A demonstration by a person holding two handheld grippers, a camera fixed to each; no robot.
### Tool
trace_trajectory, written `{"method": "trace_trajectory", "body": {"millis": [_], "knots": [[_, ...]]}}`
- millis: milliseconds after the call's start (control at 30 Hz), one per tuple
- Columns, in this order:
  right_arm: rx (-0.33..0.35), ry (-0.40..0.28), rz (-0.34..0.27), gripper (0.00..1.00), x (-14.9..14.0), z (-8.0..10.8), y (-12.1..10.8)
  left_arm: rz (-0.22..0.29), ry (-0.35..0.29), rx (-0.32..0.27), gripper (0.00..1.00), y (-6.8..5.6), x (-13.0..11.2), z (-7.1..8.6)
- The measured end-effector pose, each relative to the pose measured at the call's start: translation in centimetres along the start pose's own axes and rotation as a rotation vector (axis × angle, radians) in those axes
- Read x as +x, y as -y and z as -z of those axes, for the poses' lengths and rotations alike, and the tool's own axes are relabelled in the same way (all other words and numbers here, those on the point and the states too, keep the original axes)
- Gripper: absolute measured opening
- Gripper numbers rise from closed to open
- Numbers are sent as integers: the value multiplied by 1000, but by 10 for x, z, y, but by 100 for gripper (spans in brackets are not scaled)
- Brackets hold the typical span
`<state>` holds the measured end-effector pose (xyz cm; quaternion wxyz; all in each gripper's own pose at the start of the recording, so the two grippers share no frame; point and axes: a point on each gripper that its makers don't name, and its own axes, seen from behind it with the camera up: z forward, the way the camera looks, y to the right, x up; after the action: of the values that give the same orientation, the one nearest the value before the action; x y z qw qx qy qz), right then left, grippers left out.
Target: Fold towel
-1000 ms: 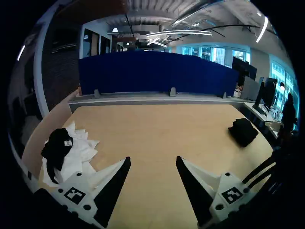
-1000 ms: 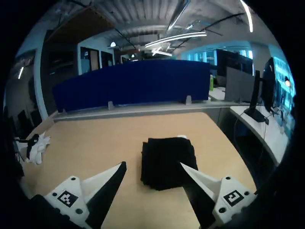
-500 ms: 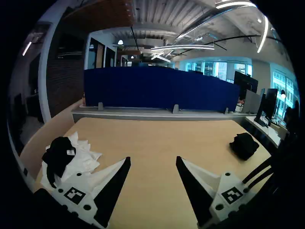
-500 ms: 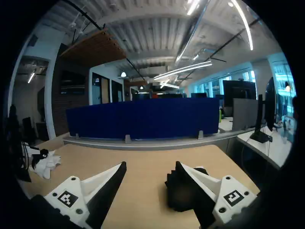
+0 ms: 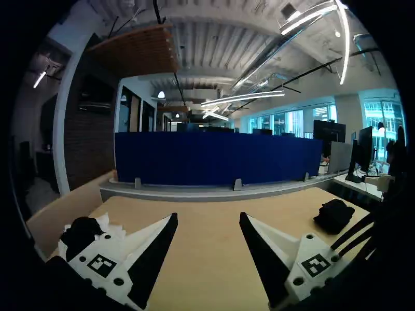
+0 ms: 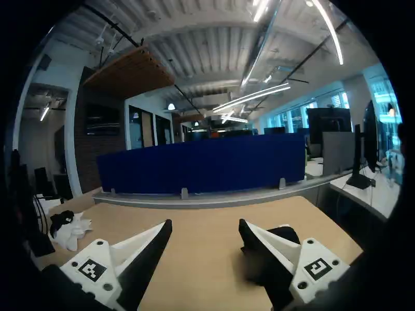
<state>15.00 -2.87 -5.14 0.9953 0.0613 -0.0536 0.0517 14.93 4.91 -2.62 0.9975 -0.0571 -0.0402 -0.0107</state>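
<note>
Left gripper view: both grippers spread and empty over the table.
The left gripper [image 5: 207, 215] hangs with its fingers wide apart, holding nothing, above the wooden table [image 5: 207, 269]. The folded black towel [image 5: 333, 215] lies far right near the table's edge. A pile [image 5: 83, 233] of white cloth with a black piece on top lies far left, partly behind the left finger. In the right gripper view the right gripper [image 6: 205, 223] is likewise released. The towel [image 6: 284, 234] sits just behind its right finger; contact cannot be told. The pile [image 6: 67, 228] lies well apart at the left edge. A blue screen [image 6: 202, 166] stands along the table's far side.
</note>
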Motion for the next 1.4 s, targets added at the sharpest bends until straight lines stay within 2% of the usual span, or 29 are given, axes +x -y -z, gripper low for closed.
{"method": "trace_trajectory", "body": {"millis": [100, 200, 267, 400, 500, 700, 900, 1100, 1267, 1400], "knots": [[-3, -5, -7, 100, 1, 1, 4, -23, -58, 1, 88, -4, 11, 2], [9, -2, -16, 100, 1, 1, 13, -21, -85, -6, 88, -12, 14, 4], [24, 6, -22, 100, 0, 0, 19, -5, -87, -12, 88, -13, 14, 4], [24, 12, -24, 100, 1, -1, 24, 30, -94, 4, 88, -6, 15, 2], [21, 11, -23, 100, 4, -2, 25, 36, -92, 27, 88, 1, 12, 2], [21, 5, -37, 100, 12, -2, 27, -4, -59, 53, 88, 8, -3, -4], [27, 25, -52, 100, 10, -5, 31, -61, -69, 88, 88, 15, -14, -8], [-2, 34, -63, 100, 11, -17, 21, -61, -88, 119, 88, 21, -31, -8], [-9, 23, -70, 100, 14, -22, 22, -50, -106, 119, 88, 28, -44, -7], [-12, 13, -59, 100, 12, -24, 24, -62, -115, 115, 88, 31, -57, -8]]}}
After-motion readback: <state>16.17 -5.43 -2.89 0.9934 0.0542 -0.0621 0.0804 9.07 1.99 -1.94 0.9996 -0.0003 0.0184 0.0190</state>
